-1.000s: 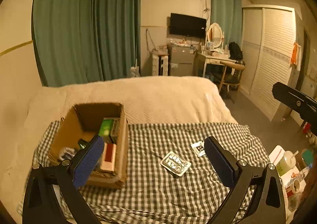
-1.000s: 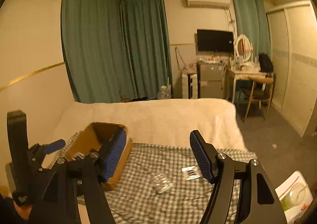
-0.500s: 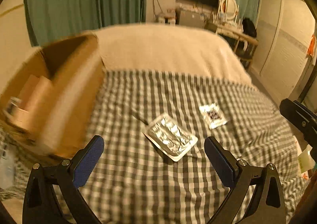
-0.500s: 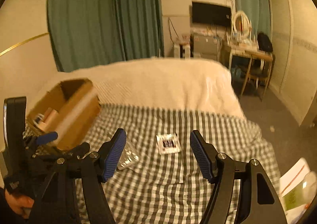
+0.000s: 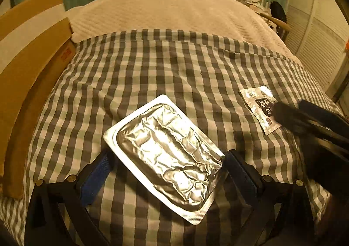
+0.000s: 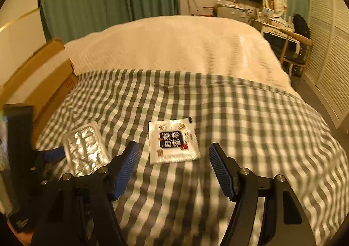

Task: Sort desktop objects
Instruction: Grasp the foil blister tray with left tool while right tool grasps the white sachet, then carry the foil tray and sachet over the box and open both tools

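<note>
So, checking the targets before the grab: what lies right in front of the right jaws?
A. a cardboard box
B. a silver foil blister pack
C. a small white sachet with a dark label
C: the small white sachet with a dark label lies on the checked cloth just ahead of the open right jaws.

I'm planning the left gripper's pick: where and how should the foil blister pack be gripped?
Grip the foil blister pack across its short width, pads on the two long flat rims, coming down from above. It lies flat and diagonal on the checked cloth, already between the open left gripper's fingers.
</note>
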`<state>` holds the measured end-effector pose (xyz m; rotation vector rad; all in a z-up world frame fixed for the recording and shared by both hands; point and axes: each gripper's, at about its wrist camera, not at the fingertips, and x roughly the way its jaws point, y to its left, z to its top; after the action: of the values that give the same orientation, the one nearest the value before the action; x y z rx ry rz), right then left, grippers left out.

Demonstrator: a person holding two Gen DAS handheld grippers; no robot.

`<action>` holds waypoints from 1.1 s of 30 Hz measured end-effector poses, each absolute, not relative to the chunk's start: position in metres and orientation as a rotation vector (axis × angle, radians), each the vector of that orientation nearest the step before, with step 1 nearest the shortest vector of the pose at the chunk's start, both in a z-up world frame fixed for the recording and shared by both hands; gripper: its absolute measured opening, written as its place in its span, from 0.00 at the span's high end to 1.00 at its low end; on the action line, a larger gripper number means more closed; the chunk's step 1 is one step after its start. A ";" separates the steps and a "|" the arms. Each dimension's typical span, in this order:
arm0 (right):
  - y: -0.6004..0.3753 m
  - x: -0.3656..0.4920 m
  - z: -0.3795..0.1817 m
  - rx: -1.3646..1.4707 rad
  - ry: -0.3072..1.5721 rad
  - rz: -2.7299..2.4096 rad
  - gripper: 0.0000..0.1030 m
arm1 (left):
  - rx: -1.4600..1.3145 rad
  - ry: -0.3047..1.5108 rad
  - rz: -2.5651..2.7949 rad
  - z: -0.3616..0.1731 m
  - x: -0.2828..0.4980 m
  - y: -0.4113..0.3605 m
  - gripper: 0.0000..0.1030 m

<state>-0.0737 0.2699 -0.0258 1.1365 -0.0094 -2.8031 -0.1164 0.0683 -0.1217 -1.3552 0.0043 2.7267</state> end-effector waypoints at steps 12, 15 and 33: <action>0.249 -0.117 -0.067 1.304 0.012 -2.803 0.69 | -1.293 -0.073 2.680 -0.115 -0.103 0.051 0.54; 0.254 -0.110 -0.067 1.313 -0.060 -2.822 0.93 | -1.260 -0.157 2.663 -0.113 -0.102 0.043 0.85; 0.232 0.041 -0.013 1.186 -0.428 -2.885 0.97 | -1.218 -0.140 2.690 -0.059 -0.053 0.011 0.93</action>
<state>0.0407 0.2315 -0.0134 1.1859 -0.4278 -2.8852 -0.0532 0.0115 -0.0595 -1.2176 -0.1403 2.6901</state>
